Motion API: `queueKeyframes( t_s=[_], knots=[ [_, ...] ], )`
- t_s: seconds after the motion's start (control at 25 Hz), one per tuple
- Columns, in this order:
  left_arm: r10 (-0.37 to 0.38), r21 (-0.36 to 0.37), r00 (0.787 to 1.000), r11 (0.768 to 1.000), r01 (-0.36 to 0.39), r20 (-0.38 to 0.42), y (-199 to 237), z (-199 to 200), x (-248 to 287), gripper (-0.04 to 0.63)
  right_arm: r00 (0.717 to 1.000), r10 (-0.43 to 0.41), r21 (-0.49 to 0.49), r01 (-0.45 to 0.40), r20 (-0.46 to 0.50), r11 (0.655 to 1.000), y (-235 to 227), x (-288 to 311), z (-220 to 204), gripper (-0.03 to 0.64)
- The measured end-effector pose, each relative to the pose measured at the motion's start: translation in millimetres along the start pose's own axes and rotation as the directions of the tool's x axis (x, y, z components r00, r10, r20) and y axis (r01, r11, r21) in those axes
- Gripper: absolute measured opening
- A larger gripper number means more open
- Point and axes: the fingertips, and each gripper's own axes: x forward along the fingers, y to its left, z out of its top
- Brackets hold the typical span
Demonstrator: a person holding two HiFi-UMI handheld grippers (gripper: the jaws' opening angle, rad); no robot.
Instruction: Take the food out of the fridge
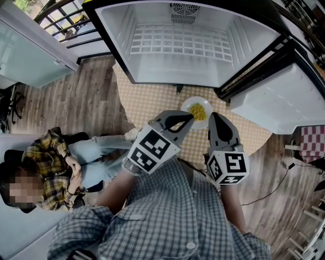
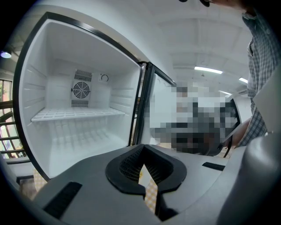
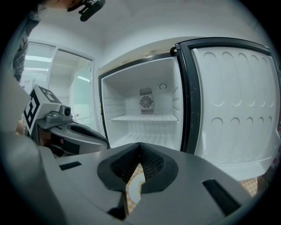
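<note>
My shirt (image 1: 167, 213): grey check, filling the bottom of the head view, with both my arms reaching forward out of it.
Marker cubes: one rides on each of my grippers, the left cube (image 1: 152, 148) tilted, the right cube (image 1: 227, 166) squarer to the head camera.
Left gripper (image 1: 190, 117): my jaws are pressed together with nothing held. Only a thin slit below the tips shows the checked cloth underneath.
Right gripper (image 1: 215, 116): my jaws are closed tip to tip as well, gripping nothing. A sliver of white plate and cloth shows through the slit.
Food (image 1: 199, 111): a yellow heap on a white plate (image 1: 188, 106), outside the fridge. It lies just ahead of my jaws and between the two tips. The left tip is at the plate's rim, but I cannot tell whether it touches.
Worktop (image 1: 147, 101): round, covered in a yellow checked cloth, carrying the plate right in front of the fridge opening.
Fridge (image 1: 167, 68): standing open, white inside, with a wire shelf (image 1: 177, 43) across it and a fan grille (image 1: 184, 9) on the back wall.
Door (image 1: 274, 101): swung out to my right.
Floor (image 1: 86, 101): wood planks.
Seated person (image 1: 51, 162): off to my left, in a yellow plaid shirt.
</note>
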Motion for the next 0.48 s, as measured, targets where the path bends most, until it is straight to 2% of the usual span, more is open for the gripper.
queueKeyframes(
  t_s=[0.48],
  knots=[
    [0.007, -0.013, 1.000, 1.000, -0.007, -0.010, 2.2, -3.7, -0.3, 0.006, 1.000, 0.002, 0.002, -0.002, -0.008, 1.000, 0.5, -0.4, -2.7, 0.009]
  ],
)
